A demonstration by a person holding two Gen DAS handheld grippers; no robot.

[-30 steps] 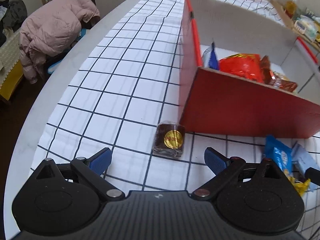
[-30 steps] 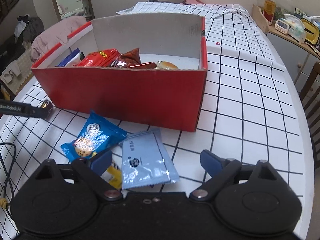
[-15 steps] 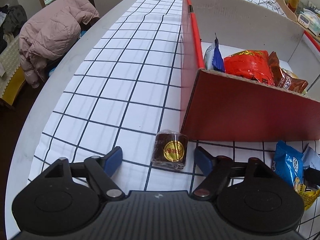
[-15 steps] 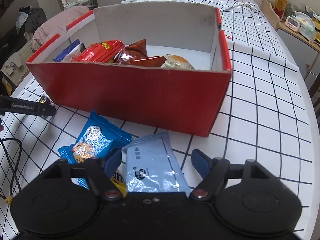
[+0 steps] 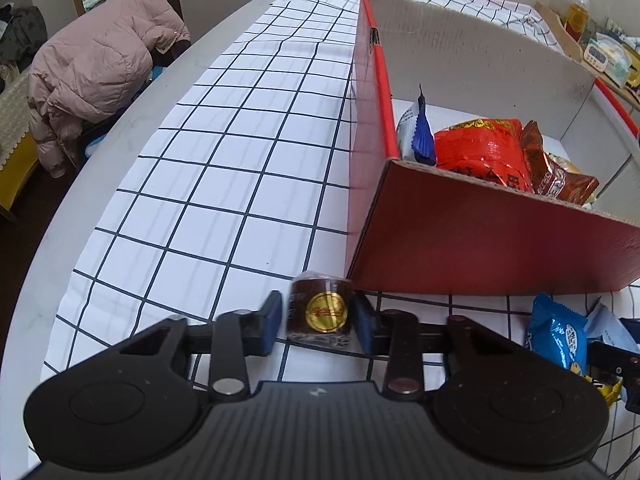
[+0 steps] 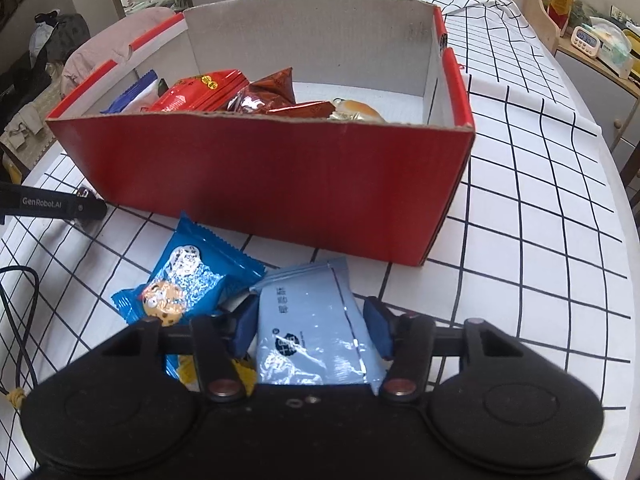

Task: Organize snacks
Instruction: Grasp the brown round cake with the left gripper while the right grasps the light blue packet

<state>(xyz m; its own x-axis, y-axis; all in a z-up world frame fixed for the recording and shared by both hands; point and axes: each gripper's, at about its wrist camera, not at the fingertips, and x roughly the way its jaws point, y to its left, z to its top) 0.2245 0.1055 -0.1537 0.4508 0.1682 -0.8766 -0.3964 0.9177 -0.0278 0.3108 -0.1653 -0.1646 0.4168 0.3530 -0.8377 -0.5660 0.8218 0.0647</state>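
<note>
Left gripper (image 5: 317, 322) is clamped on the brown round snack (image 5: 321, 309) with the gold label; both blue pads sit against its sides, narrow gap, snack resting on the checked tablecloth (image 5: 224, 168) right at the near left corner of the red box (image 5: 480, 252). In the box from left: a white-and-blue packet (image 5: 416, 136), a red packet (image 5: 480, 152), a brown packet (image 5: 556, 176), all bunched toward the near wall. Right of the box corner, on the cloth near the table's front edge, lies the blue cookie packet (image 6: 192, 276), partly overlapped by the pale blue packet (image 6: 316, 328). Right gripper (image 6: 312, 326) is half-open and closing, with the pale blue packet between its fingers; left pad at the packet's edge, right pad just beside it, can't tell if either is pressing yet. Packet lies flat just in front of the box's near wall. A yellow wrapper (image 6: 240, 372) peeks out under the right gripper's left finger. Pink jacket (image 5: 100, 76) hangs off the table's far left edge.
</note>
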